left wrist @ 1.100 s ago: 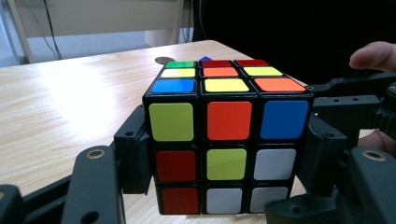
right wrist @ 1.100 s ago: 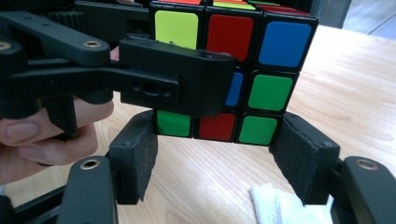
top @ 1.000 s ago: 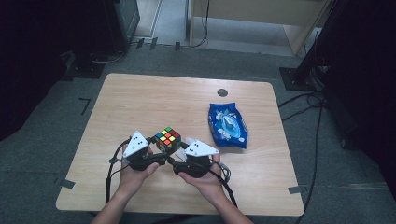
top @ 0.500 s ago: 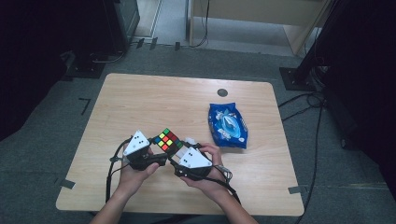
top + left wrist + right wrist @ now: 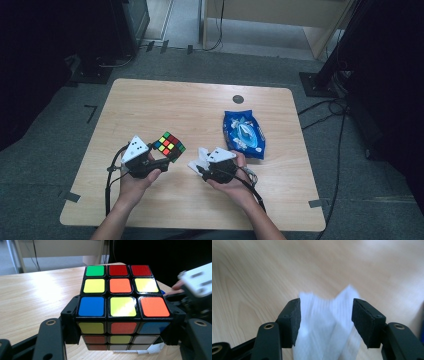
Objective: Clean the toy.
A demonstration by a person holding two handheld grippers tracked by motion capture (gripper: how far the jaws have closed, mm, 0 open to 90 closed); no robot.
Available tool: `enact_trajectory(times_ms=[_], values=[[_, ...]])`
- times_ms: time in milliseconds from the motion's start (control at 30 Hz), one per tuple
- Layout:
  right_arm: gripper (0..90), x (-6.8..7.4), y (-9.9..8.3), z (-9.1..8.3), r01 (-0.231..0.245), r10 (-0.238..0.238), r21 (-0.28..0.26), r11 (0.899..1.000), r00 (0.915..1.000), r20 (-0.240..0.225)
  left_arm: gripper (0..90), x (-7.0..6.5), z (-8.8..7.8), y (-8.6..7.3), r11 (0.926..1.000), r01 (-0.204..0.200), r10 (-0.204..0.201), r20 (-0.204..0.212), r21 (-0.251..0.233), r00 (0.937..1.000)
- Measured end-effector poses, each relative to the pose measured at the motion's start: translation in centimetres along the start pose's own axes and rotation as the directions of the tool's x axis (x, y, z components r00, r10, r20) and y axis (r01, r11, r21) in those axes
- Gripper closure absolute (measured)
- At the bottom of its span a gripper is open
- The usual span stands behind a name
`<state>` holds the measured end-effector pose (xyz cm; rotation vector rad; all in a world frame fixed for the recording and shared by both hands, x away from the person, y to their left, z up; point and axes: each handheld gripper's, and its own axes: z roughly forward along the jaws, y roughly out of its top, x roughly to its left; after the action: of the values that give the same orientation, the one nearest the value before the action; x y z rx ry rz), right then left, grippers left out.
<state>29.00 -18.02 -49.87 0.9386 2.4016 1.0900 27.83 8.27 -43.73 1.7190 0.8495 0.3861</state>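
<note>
A scrambled Rubik's cube [image 5: 168, 145] is held a little above the table, with my left gripper [image 5: 167, 155] shut on it. In the left gripper view the cube [image 5: 120, 285] sits between both pads of the left gripper [image 5: 120, 325], with an orange centre on its top face. A white wipe [image 5: 196, 161] lies at the tip of my right gripper [image 5: 201, 167], just right of the cube. In the right gripper view the wipe [image 5: 324, 340] is bunched between the jaws of the right gripper [image 5: 325, 320]. They have just been closing, and the pads still stand apart.
A blue pack of wipes [image 5: 243, 134] lies on the wooden table [image 5: 175, 105], to the right of my right hand. A small black disc [image 5: 238, 99] sits near the far edge. Dark stands and cables ring the table on the floor.
My right gripper has dropped toward the table with the wipe at its tip. The left gripper and the cube have stayed put.
</note>
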Motion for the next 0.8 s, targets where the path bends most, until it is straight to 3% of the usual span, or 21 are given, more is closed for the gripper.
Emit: enact_trajectory(times_ms=[133, 300, 533, 667, 800], values=[[44.2, -0.2, -0.6, 1.0, -0.014, 0.013, 0.068, 0.998, 0.9999, 0.011, 33.7, -0.2, 0.2, -0.1, 0.9999, -0.012, 0.012, 0.004, 0.008, 0.9999], [51.0, -0.9, -0.9, 1.2, -0.080, 0.082, 0.074, 0.994, 0.9962, -0.027, 33.7, -0.2, 0.3, -0.2, 0.9998, -0.015, 0.015, 0.003, 0.012, 0.9999], [72.5, -1.7, -1.2, 1.0, -0.146, 0.147, 0.058, 0.988, 0.9891, -0.011, 33.7, -0.5, 0.4, -0.3, 0.9995, -0.027, 0.027, 0.010, 0.019, 0.9996], [85.0, -1.8, -1.2, 0.9, -0.172, 0.173, 0.058, 0.983, 0.9847, -0.020, 33.7, -0.7, 0.6, -0.4, 0.9989, -0.037, 0.037, 0.011, 0.027, 0.9992], [87.0, -1.7, -1.0, 0.6, -0.177, 0.178, 0.056, 0.983, 0.9839, -0.016, 33.7, -0.9, 0.9, -0.6, 0.9974, -0.058, 0.058, 0.008, 0.042, 0.9983]])
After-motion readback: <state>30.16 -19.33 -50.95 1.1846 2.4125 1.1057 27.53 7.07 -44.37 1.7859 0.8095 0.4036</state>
